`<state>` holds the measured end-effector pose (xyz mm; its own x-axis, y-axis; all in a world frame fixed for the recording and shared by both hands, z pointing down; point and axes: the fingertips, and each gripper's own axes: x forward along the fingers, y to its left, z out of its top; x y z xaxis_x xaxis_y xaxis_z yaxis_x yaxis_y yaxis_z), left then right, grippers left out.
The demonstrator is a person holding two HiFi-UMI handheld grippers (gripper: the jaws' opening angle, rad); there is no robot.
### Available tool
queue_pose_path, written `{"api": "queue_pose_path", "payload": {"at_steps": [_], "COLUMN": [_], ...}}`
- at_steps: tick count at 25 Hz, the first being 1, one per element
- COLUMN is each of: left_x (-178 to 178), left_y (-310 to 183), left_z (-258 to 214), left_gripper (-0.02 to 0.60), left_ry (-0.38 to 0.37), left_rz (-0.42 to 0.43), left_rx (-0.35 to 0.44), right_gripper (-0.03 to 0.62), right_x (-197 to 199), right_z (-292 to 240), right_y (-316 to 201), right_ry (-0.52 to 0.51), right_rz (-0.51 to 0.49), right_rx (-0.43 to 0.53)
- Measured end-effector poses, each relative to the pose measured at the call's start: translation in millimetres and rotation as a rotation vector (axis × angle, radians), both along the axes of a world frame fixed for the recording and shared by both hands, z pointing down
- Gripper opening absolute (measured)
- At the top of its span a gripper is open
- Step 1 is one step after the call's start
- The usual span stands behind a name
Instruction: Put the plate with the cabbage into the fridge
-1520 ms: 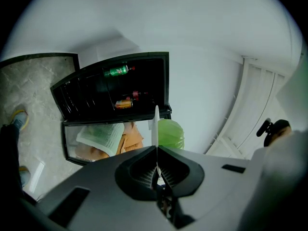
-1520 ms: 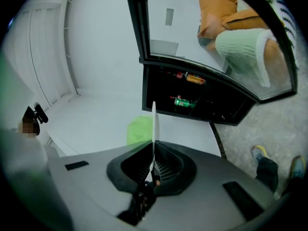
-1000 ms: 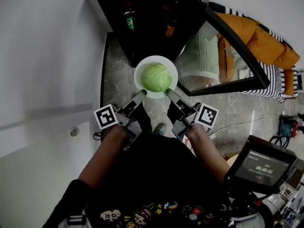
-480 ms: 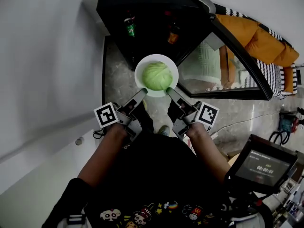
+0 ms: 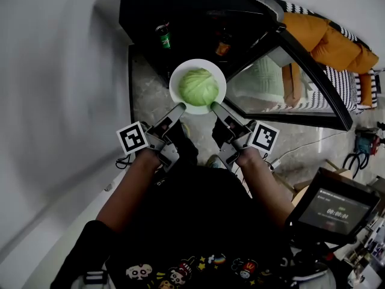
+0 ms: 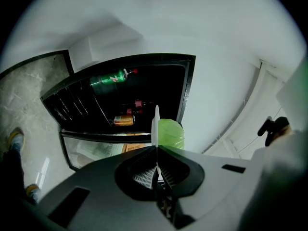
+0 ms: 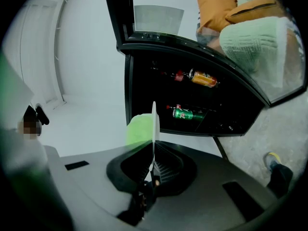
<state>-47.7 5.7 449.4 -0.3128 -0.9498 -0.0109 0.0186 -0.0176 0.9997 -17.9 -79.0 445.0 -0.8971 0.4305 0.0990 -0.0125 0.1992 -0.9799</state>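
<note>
A white plate [image 5: 178, 96] carries a green cabbage [image 5: 198, 87] in front of the open black fridge [image 5: 192, 23]. My left gripper [image 5: 180, 108] is shut on the plate's near left rim, and my right gripper [image 5: 215, 107] is shut on its near right rim. In the left gripper view the plate [image 6: 156, 124] shows edge-on between the jaws with the cabbage [image 6: 171, 134] beside it. The right gripper view shows the same plate [image 7: 154, 121] edge-on and the cabbage [image 7: 139, 129] to its left.
The fridge's glass door [image 5: 289, 89] stands open to the right. A green can [image 5: 163, 36] and an orange can [image 5: 221, 48] lie on the fridge shelves. A white wall [image 5: 54, 89] runs along the left. A device with a screen [image 5: 334, 209] sits at lower right.
The plate with the cabbage has moved a little further up toward the open fridge, carried by both grippers. Both grips are unchanged.
</note>
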Motion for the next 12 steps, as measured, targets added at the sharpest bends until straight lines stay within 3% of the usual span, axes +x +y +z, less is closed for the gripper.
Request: {"api": "queue_pose_path", "payload": {"at_steps": [12], "left_x": [1.3], "left_y": [-0.5], "left_z": [3.2], "left_gripper": [0.009], "left_ry": [0.015], "left_rz": [0.004], "left_rx": [-0.001], "right_gripper": [0.015], "right_x": [0.8], "right_z": [2.5], "right_y": [0.7], "right_ry": [0.01], "right_rz": [0.002], "right_rx": [-0.005]}}
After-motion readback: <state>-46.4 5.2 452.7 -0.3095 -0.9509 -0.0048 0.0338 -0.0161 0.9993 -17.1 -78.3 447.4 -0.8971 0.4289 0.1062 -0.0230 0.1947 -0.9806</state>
